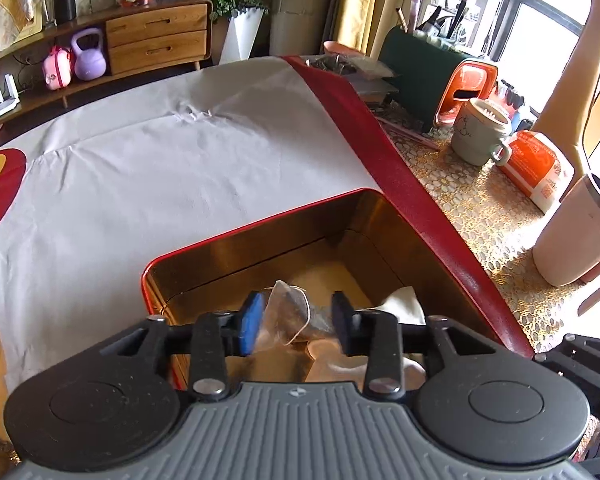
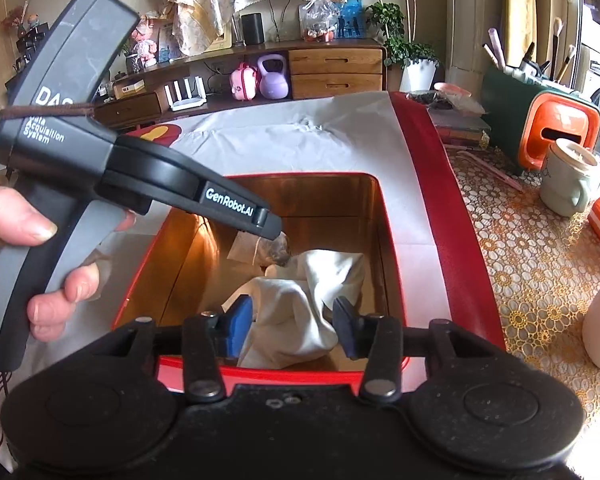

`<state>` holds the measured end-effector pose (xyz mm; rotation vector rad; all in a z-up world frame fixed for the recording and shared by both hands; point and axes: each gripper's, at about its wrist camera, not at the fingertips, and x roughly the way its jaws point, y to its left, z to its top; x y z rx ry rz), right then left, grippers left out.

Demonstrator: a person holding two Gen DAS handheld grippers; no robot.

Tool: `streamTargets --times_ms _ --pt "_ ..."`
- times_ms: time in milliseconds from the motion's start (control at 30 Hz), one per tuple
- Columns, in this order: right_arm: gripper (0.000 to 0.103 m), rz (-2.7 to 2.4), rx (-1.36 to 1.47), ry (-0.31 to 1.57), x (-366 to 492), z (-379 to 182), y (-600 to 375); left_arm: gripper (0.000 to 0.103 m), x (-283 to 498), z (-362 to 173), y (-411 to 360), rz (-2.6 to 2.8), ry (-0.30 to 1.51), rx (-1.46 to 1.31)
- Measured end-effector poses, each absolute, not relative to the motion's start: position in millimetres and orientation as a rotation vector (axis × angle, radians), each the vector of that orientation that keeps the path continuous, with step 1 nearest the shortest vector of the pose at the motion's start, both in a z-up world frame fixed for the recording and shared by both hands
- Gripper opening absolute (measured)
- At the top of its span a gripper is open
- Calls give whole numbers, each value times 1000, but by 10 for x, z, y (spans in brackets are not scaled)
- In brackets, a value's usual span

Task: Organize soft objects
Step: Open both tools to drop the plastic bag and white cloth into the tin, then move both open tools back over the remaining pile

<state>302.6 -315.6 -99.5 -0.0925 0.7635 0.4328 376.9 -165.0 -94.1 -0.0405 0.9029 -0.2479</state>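
Observation:
A red tin box (image 1: 260, 220) with a gold inside stands open on the table. In it lie a clear plastic pouch (image 1: 288, 312) and a crumpled white cloth (image 2: 300, 304). My left gripper (image 1: 296, 320) hangs over the box, open, with the pouch loose between its pads. In the right wrist view a hand holds that left gripper (image 2: 270, 232), its tip just above the pouch (image 2: 278, 250). My right gripper (image 2: 292, 328) is open at the near rim of the box (image 2: 300, 176). The white cloth sits between its pads, which stand clear of it.
A grey sheet (image 1: 160, 152) with a red band (image 1: 380, 140) covers the table. To the right, on a lace cloth, stand a pale mug (image 1: 480, 132), an orange dispenser (image 1: 466, 92), an orange packet (image 1: 536, 164) and a white tumbler (image 1: 572, 236). A wooden sideboard (image 1: 156, 36) lies beyond.

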Motion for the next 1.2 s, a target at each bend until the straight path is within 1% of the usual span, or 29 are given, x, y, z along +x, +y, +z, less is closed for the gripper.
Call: streamTargets --times_ms 67,167,300,533,633,767,933,1067,1200 --pt "51 431 -90 756 2995 -959 -3164 55 3696 -885 -1633 -246 883 -36" --pt "52 433 -90 743 2960 -897 -3175 55 3575 -802 -1580 -252 860 -38" --pt "60 435 -85 728 2888 -813 -3174 55 3402 -692 -1485 -249 836 -41" --pt "65 439 -72 701 2715 -665 -3134 56 3063 -513 -1283 -224 809 -39" --pt "71 443 -69 694 2642 -614 -3103 56 2905 -439 -1165 -225 800 -50" --pt "76 447 -61 680 2531 -542 -3046 62 2687 -352 -1000 -216 780 -63" --pt "82 455 -47 666 2402 -460 -2962 63 2420 -265 -789 -195 760 -63" --pt "90 470 -43 647 2286 -397 -2867 70 2232 -207 -628 -184 746 -69" --pt "94 485 -29 627 2178 -331 -2793 70 2041 -158 -463 -166 727 -81"
